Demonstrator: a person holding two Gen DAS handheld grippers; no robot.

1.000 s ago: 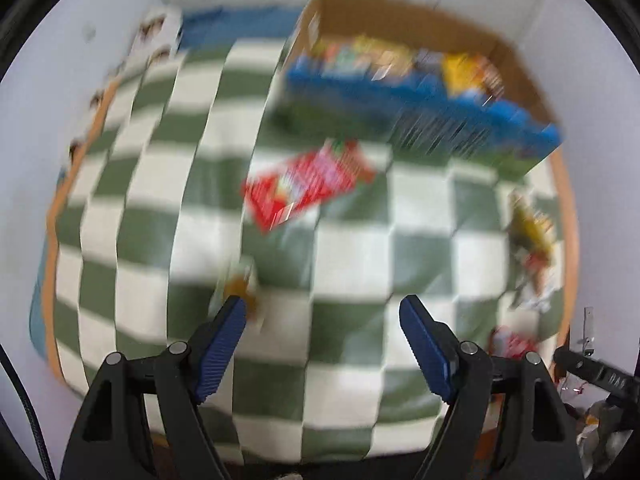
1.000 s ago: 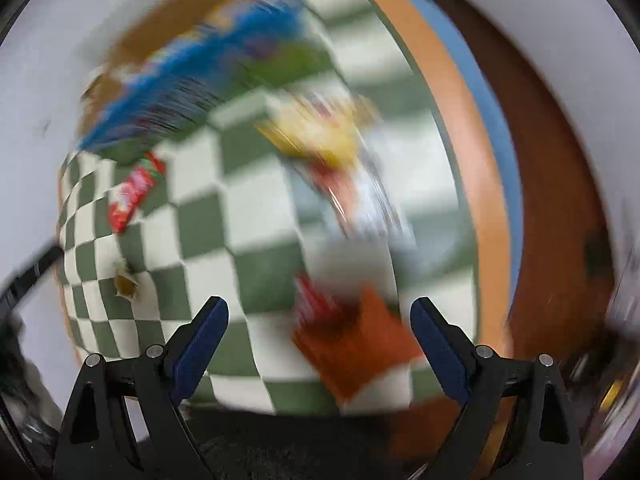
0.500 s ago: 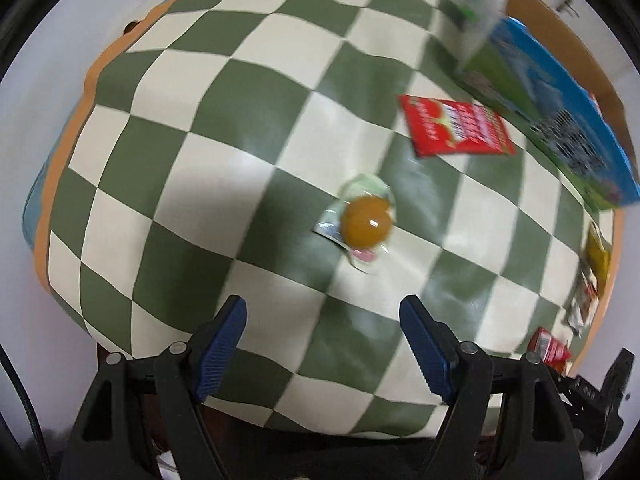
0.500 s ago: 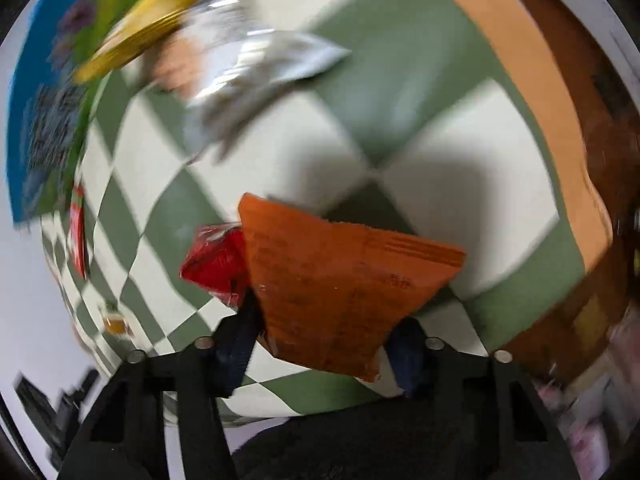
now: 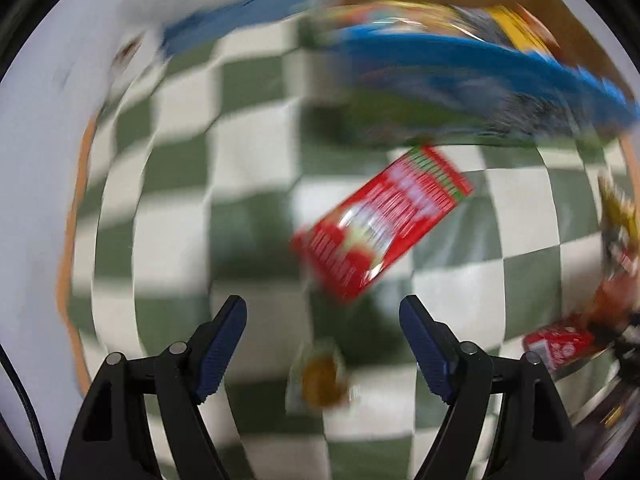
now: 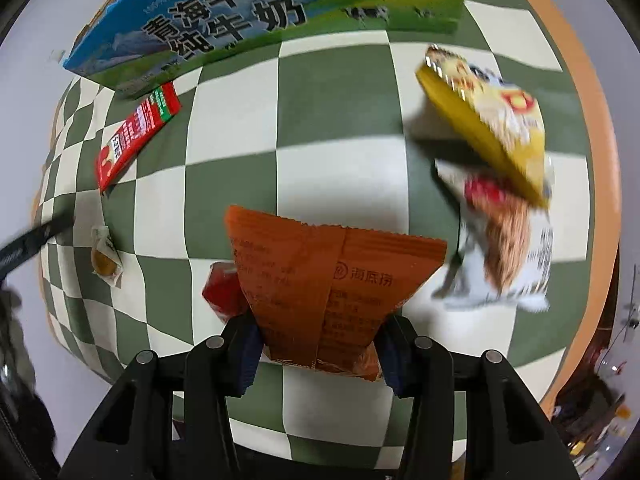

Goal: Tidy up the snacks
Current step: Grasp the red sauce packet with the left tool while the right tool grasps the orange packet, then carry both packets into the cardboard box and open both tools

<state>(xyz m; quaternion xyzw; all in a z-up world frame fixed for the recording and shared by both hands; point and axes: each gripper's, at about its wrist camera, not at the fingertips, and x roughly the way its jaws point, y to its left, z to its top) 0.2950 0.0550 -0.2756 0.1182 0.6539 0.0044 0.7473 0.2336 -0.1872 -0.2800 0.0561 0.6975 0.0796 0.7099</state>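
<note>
In the right wrist view my right gripper (image 6: 320, 344) has its jaws closing on an orange snack packet (image 6: 320, 276), with both pads pressing its lower sides. A small red packet (image 6: 222, 292) lies just behind its left edge. My left gripper (image 5: 322, 308) is open over the checked cloth. A small clear-wrapped brown sweet (image 5: 320, 376) lies on the cloth between its fingers, untouched. A flat red pack (image 5: 380, 236) lies just beyond the fingertips. The blue and green carton (image 5: 460, 64) holding several snacks stands at the far side. The left view is blurred.
A yellow bag (image 6: 492, 124) rests on a white bag (image 6: 508, 248) near the table's orange right edge (image 6: 600, 160). The carton (image 6: 260, 12) stands at the back, with the flat red pack (image 6: 136, 136) and the sweet (image 6: 105, 260) to the left. The cloth (image 6: 332, 112) covers the table.
My right jaws have closed from wide open onto the orange packet. The left gripper has swung about; the sweet now sits low between its fingers and the red pack is nearer.
</note>
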